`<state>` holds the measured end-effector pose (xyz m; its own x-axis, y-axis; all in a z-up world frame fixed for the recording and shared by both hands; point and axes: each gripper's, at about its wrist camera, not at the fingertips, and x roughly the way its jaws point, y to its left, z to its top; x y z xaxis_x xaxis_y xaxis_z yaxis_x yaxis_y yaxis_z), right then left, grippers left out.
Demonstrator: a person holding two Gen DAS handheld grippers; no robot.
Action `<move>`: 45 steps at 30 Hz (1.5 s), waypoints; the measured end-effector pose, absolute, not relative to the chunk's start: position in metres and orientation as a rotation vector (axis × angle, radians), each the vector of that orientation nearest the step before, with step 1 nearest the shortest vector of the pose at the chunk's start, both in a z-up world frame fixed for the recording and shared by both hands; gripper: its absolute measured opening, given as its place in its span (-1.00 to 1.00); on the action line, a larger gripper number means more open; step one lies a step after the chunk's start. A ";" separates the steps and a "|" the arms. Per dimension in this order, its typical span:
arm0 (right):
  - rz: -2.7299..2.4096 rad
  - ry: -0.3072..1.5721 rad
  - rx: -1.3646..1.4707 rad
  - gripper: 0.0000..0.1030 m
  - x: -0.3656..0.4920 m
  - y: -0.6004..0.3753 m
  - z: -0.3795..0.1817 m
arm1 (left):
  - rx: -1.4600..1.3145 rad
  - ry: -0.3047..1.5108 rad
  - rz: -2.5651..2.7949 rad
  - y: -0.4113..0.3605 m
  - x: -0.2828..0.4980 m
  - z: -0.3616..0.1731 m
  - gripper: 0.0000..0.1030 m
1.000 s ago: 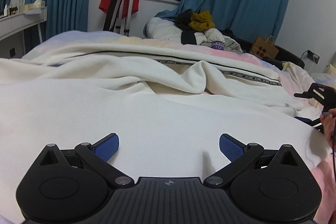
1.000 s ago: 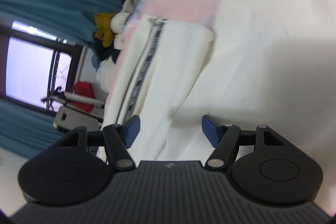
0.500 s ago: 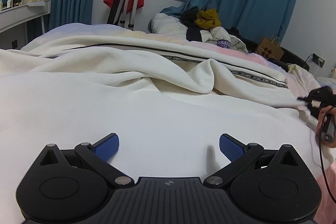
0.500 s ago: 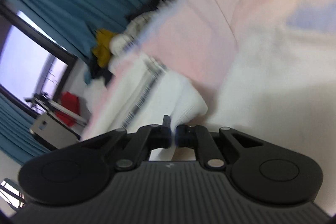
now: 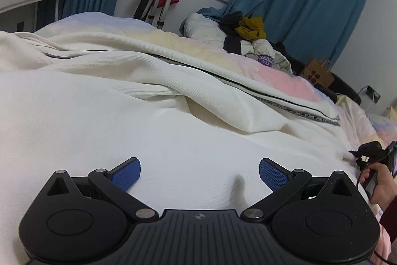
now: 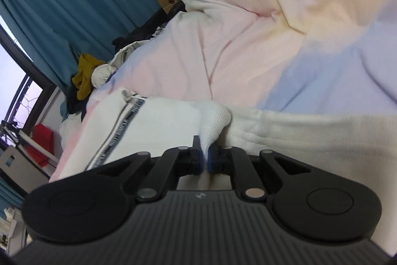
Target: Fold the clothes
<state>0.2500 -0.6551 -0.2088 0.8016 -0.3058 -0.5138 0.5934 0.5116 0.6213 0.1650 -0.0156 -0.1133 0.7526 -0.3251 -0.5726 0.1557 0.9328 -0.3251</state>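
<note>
We see cream garment spread across pastel bedspread. Our left gripper hovers over it, jaws wide apart. Our right gripper pinches garment's ribbed corner, jaws closed.

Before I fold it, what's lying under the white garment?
The white garment lies on a pastel bedspread, visible beyond its edge. Anything directly beneath it is covered. The right tool pinches its corner.

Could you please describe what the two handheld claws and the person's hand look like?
The left claw and right claw match: ribbed matte-black bodies, round side discs, silver pivot pins, a small circular emblem. The left's fingertips carry textured blue pads. The person's bare hand shows a dark red sleeve, with a black cable nearby.
</note>
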 end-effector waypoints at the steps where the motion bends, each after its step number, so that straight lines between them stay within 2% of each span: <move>1: -0.555 0.360 0.876 -0.82 0.246 -0.650 -0.204 | -0.278 0.671 -0.262 -0.013 0.165 -0.112 1.00; 6: -0.543 0.390 0.832 -0.70 0.215 -0.620 -0.180 | -0.386 0.686 -0.233 0.011 0.158 -0.106 0.99; 15: -0.443 0.384 0.896 -0.63 0.147 -0.570 -0.137 | -0.643 0.687 -0.175 0.079 0.107 -0.079 0.99; 17: -0.437 0.395 0.925 -0.43 0.131 -0.566 -0.133 | -0.712 0.681 -0.149 0.101 0.094 -0.075 0.99; 21: -0.450 0.369 1.076 0.37 0.092 -0.568 -0.137 | -0.806 0.665 -0.120 0.142 0.068 -0.064 0.99; 22: -0.453 0.357 1.122 0.49 0.082 -0.568 -0.139 | -0.817 0.662 -0.118 0.151 0.061 -0.060 0.99; 24: -0.480 0.340 1.209 0.57 0.063 -0.571 -0.144 | -0.816 0.657 -0.126 0.169 0.048 -0.053 0.99; 28: -0.574 0.287 1.334 0.57 0.035 -0.576 -0.157 | -0.786 0.671 -0.103 0.203 0.029 -0.050 0.99; 31: -0.704 0.347 1.359 0.57 0.035 -0.584 -0.172 | -0.760 0.679 -0.049 0.222 0.024 -0.057 0.99; 35: -0.689 0.361 1.506 0.56 0.050 -0.601 -0.211 | -0.871 0.671 -0.123 0.227 0.032 -0.067 0.99; 45: -0.564 0.204 1.230 0.50 0.092 -0.604 -0.186 | -0.963 0.719 -0.203 0.226 0.052 -0.086 0.99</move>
